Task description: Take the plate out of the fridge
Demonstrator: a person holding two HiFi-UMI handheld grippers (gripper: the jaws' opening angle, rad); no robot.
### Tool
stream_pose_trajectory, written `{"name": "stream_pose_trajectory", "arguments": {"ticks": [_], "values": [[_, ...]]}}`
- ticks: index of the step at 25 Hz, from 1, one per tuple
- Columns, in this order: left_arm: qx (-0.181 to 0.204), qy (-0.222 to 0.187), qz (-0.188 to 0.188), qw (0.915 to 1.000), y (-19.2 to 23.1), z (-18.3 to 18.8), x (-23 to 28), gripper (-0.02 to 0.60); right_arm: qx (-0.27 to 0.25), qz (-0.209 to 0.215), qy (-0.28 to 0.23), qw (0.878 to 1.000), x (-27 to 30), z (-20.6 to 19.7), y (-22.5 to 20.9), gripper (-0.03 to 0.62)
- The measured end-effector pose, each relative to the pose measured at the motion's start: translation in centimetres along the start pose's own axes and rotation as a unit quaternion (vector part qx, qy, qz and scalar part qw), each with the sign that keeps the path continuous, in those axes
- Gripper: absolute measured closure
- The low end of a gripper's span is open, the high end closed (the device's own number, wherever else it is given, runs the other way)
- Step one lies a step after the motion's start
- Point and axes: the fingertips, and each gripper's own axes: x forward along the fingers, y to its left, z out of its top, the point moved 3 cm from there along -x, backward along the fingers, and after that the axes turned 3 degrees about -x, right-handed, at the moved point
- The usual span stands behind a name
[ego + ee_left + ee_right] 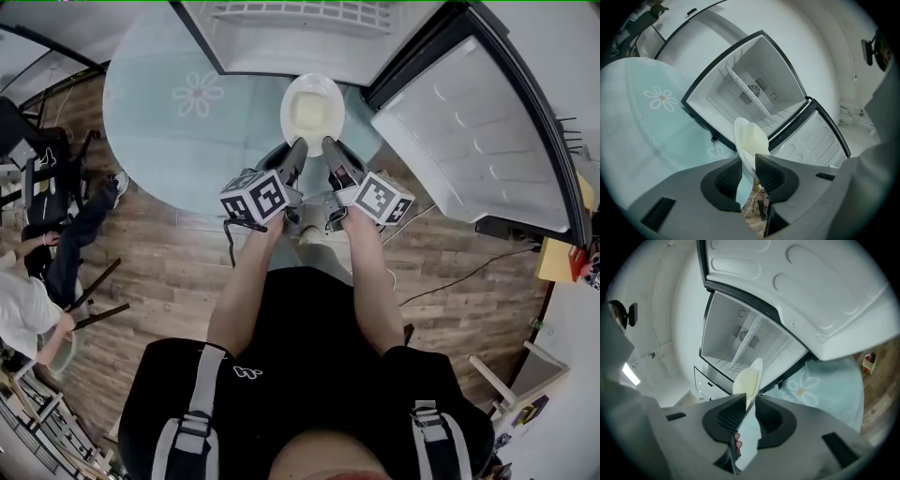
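A white plate with a pale yellow slab on it hangs in front of the open fridge, above the teal mat. Both grippers hold its near rim. In the head view my left gripper grips the rim's left side and my right gripper the right side. The left gripper view shows the plate edge-on, with my left gripper clamped on its rim. In the right gripper view the plate is pinched the same way by my right gripper. The fridge's inside shows a bare wire shelf.
The fridge door stands wide open on the right. A round teal mat with flower prints covers the wood floor before the fridge. A person sits at the far left beside a chair. Cables lie on the floor at right.
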Motion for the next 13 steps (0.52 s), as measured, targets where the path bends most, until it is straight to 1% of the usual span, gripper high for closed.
{"name": "stream_pose_trajectory", "arguments": {"ticks": [4,10,13], "values": [[0.002,0.0,0.005,1.0,-1.1,-2.4,-1.4,0.49,-0.003,0.004,0.004,1.0,-2.7,-1.0,-0.1,0.53],[0.003,-0.003,0.002,1.0,-1.8,-3.9,-2.7,0.49,-0.013,0.008,0.004,1.0,-4.6,-1.8,0.4,0.53],[0.006,-0.007,0.001,1.0,-2.4,-3.9,-3.1,0.489,-0.018,0.01,0.0,1.0,-5.1,-1.6,0.9,0.53]]}}
